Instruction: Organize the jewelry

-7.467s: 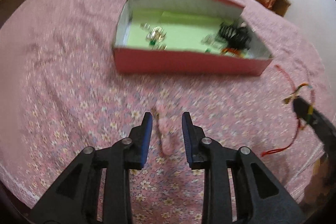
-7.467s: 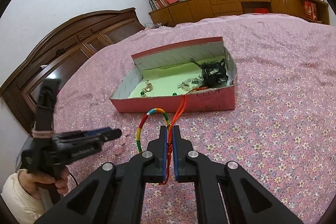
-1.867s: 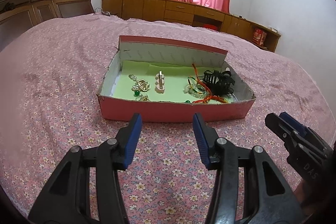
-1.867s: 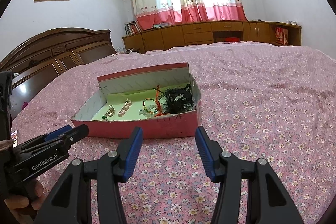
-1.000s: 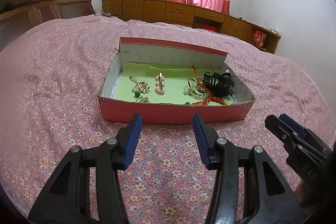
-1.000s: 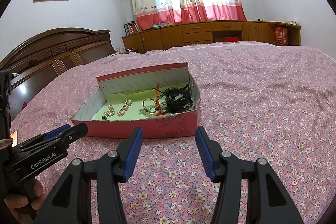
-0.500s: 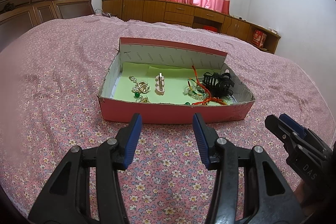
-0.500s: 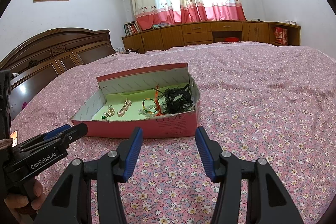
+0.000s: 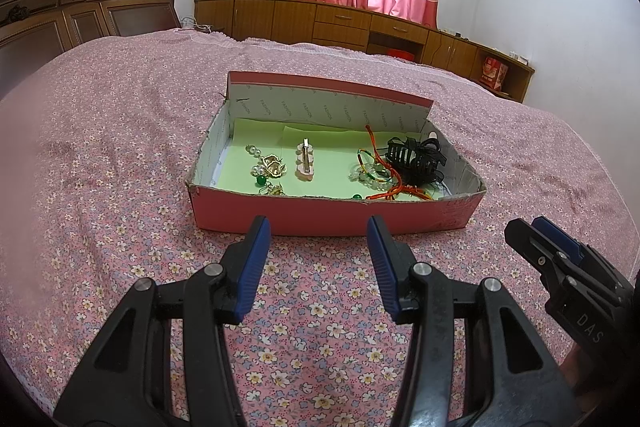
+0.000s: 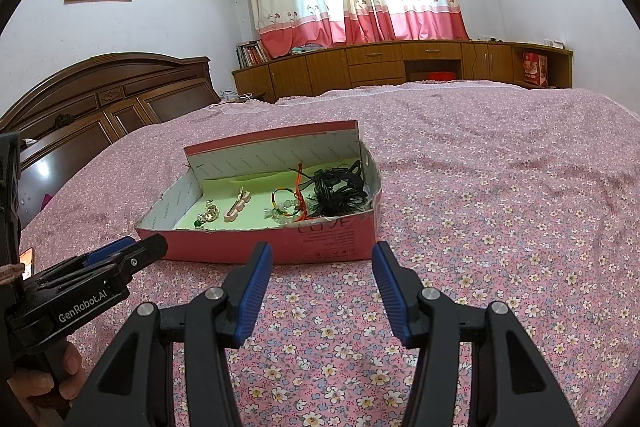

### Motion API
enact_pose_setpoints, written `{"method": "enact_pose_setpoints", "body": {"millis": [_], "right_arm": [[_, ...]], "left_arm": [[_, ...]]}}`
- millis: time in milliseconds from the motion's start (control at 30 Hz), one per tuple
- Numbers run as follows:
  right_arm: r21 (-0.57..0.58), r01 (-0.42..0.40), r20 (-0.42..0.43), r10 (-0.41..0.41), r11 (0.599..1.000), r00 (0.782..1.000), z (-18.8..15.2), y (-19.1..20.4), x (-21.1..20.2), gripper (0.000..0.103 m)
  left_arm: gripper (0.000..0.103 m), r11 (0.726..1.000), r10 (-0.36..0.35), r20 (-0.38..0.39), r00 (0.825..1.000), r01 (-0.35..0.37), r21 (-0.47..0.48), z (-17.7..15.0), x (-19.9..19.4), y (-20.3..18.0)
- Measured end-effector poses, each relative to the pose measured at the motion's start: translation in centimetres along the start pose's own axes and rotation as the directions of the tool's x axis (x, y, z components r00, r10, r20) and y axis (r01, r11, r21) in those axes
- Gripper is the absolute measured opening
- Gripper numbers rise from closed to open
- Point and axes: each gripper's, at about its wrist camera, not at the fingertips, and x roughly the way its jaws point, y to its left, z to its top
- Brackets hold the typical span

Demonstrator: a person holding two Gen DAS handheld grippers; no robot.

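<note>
The pink hair clip (image 9: 305, 161) and red cord bracelet (image 9: 376, 163) now lie in the box (image 9: 320, 215), off the bedspread (image 9: 120, 147); both grippers are empty, jaws apart.

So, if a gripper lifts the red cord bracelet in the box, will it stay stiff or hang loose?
Probably loose: the red cord bracelet lies in slack curves. It may drag the black hair clip beside it, since they look tangled. Likely light, being thin cord.

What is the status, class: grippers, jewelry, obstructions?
Left gripper open, empty. Right gripper open, empty. Jewelry all inside pink box: hair clip, black claw, bracelet. Nothing obstructing.
</note>
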Motion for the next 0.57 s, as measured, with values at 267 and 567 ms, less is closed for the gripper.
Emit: {"method": "enact_pose_setpoints", "body": {"millis": [267, 567], "right_arm": [[0.000, 0.001, -0.001, -0.001, 1.000, 1.000, -0.01, -0.01, 0.01, 0.055], [0.001, 0.002, -0.002, -0.002, 1.000, 1.000, -0.03, -0.08, 0.02, 0.055]], "left_arm": [[0.042, 1.000, 0.001, -0.001, 1.000, -0.001, 0.000, 0.00, 0.00, 0.03], [0.042, 1.000, 0.012, -0.008, 1.000, -0.012, -0.001, -0.06, 0.23, 0.22]]}}
